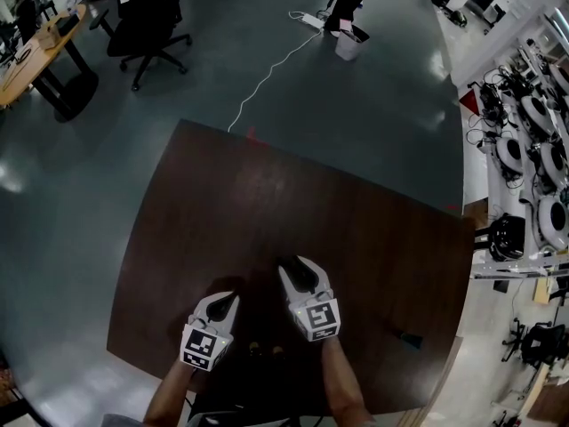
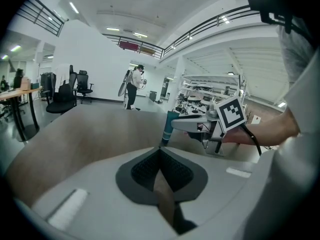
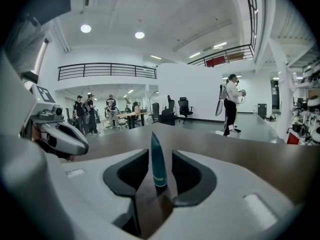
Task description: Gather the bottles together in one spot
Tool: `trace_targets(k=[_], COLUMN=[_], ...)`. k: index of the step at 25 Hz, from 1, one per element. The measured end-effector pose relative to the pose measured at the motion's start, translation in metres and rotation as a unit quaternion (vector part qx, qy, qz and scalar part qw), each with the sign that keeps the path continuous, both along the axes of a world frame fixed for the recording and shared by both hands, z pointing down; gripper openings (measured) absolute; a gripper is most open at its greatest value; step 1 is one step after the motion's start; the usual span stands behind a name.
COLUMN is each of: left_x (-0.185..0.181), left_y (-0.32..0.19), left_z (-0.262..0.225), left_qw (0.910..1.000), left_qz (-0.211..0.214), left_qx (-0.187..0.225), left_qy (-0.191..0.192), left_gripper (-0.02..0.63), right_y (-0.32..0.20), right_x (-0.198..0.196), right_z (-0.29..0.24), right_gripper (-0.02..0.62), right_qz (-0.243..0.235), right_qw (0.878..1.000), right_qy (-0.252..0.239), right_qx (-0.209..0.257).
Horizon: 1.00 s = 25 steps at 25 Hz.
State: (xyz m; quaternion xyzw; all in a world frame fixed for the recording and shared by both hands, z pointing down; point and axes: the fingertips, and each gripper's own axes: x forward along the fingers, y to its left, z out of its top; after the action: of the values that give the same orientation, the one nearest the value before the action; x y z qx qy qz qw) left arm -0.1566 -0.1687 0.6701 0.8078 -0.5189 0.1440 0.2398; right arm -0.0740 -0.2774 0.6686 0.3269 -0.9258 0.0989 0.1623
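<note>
Two hand-held tools, the left gripper [image 1: 233,299] and the right gripper [image 1: 300,269], have smooth, rounded, pale grey shells with dark grey ribbed pads [image 2: 145,171] lining the jaws. Each carries a white marker cube [image 1: 320,318] printed with black squares. A thin black cable [image 2: 254,140] trails from the right one.

The bare left forearm [image 1: 169,397] and right forearm [image 1: 344,382] reach in side by side from the near edge. The white plastic left gripper [image 1: 231,301] has its dark-padded jaws pressed together and empty. The white plastic right gripper [image 1: 298,268] is slightly farther out. Its jaws stand apart, clear on both sides of a slim teal tapered bottle [image 3: 158,163].
</note>
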Motion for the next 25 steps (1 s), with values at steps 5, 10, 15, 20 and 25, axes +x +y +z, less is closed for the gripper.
trace_targets(k=[5,10,15,20,25], left_x=[-0.005,-0.004,-0.004,-0.002,0.006], left_y=[-0.004,-0.002,-0.006,-0.007,-0.001], left_z=[-0.006,-0.005,-0.019,-0.034,-0.047], left_qw=[1.0000,1.0000,0.9999,0.9999,0.9993], left_qz=[-0.008,-0.007,-0.005,0.000,0.018], left_qx=[-0.005,-0.003,0.010,0.014,0.033], left_qy=[-0.001,-0.001,-0.004,-0.006,0.000], left_gripper=[-0.002,-0.002,-0.002,-0.002,-0.001], right_y=[-0.002,0.000,0.000,0.005,0.015], right_x=[-0.001,0.001,0.008,0.021,0.043], right_z=[-0.001,-0.001,-0.012,-0.029,-0.050], right_gripper=[0.080,0.077,0.075,0.075,0.075], right_qz=[0.003,0.006,0.015,0.029,0.056], right_qw=[1.000,1.000,1.000,0.999,0.997], right_qy=[0.006,0.007,0.004,0.004,0.010], right_qx=[0.009,0.012,0.022,0.034,0.046])
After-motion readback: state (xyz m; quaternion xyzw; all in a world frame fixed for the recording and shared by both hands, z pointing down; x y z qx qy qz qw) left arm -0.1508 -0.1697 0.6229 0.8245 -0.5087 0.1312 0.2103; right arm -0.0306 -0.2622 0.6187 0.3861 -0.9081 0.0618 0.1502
